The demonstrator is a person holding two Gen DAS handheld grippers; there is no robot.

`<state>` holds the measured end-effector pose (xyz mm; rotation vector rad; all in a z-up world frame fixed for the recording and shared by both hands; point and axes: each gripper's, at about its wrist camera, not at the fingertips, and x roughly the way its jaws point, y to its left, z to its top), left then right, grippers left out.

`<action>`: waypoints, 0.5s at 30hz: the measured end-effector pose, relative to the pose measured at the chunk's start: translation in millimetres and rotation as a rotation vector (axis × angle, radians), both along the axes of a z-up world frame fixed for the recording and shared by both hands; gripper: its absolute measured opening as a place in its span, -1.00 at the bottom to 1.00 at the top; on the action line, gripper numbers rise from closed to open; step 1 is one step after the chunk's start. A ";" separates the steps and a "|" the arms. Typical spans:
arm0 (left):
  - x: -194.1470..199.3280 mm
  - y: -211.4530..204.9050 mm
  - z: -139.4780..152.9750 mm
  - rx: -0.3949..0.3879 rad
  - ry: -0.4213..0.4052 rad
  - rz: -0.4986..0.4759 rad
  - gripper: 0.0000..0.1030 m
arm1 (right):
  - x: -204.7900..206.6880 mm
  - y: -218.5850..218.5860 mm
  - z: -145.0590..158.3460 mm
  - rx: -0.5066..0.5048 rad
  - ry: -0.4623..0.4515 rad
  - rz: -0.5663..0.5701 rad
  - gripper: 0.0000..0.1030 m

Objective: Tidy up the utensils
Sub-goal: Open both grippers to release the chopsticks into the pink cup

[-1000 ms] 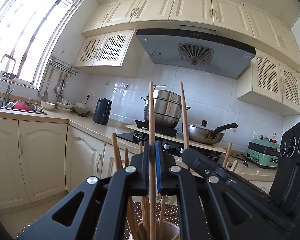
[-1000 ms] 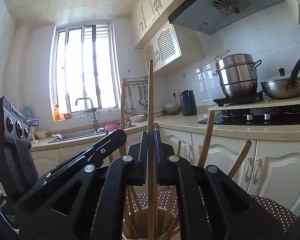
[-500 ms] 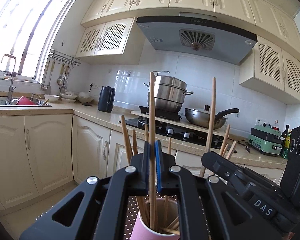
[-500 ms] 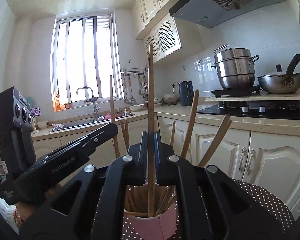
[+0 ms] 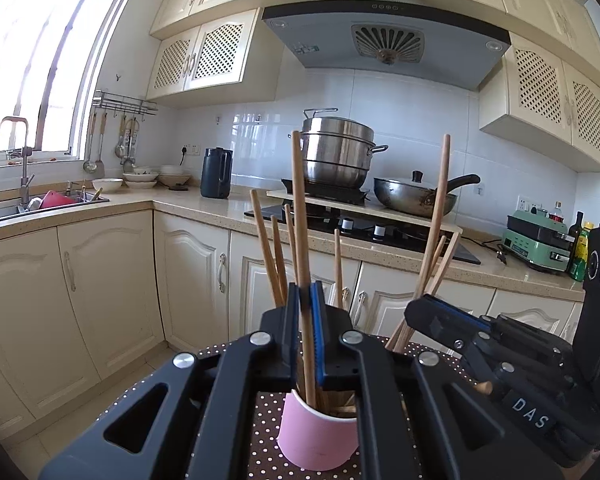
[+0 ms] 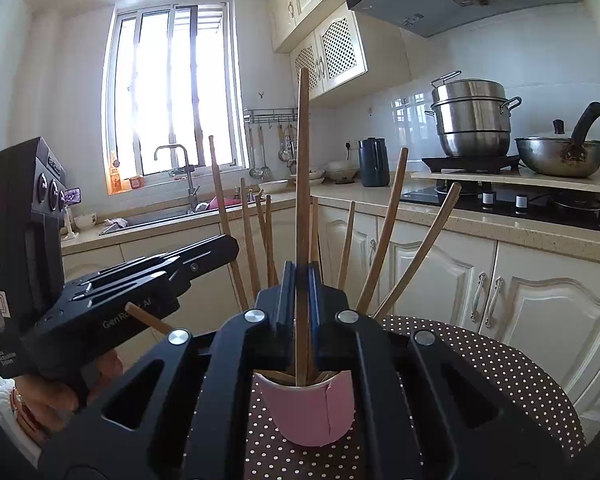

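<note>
Cream cabinets (image 5: 112, 280) are lining a sunlit kitchen; a brown polka-dot table (image 6: 500, 364) is sitting in front. "DAS" is showing on the right gripper (image 5: 436, 312). A pink cup (image 5: 318, 436) is holding wooden chopsticks (image 5: 274, 256). Each gripper, left gripper (image 5: 305, 320) included, is pinching one upright chopstick above the cup.

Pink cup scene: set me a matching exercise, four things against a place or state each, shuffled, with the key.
Things:
1. pink cup
2. left gripper
3. steel steamer pot
4. dark kettle

Places or states:
A. on the stove
B. shut on an upright chopstick
C. on the dotted cloth, chopsticks inside
D. on the counter, between sink and stove

Pairs: 1-C, 2-B, 3-A, 4-D
</note>
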<state>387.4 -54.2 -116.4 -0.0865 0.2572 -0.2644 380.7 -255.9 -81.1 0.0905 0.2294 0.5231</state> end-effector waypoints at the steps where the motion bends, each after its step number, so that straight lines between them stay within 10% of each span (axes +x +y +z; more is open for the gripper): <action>1: -0.7 0.8 -1.0 0.003 0.010 0.001 -0.76 | -0.3 0.9 -1.5 -0.004 0.009 0.002 -0.87; 3: -3.2 2.7 -2.3 0.003 0.016 0.011 -0.37 | 0.1 2.7 -4.8 -0.012 0.020 0.000 -0.87; 15: -24.4 22.8 8.0 0.029 0.018 0.110 0.28 | 5.1 16.3 -16.6 -0.054 0.097 0.007 -0.86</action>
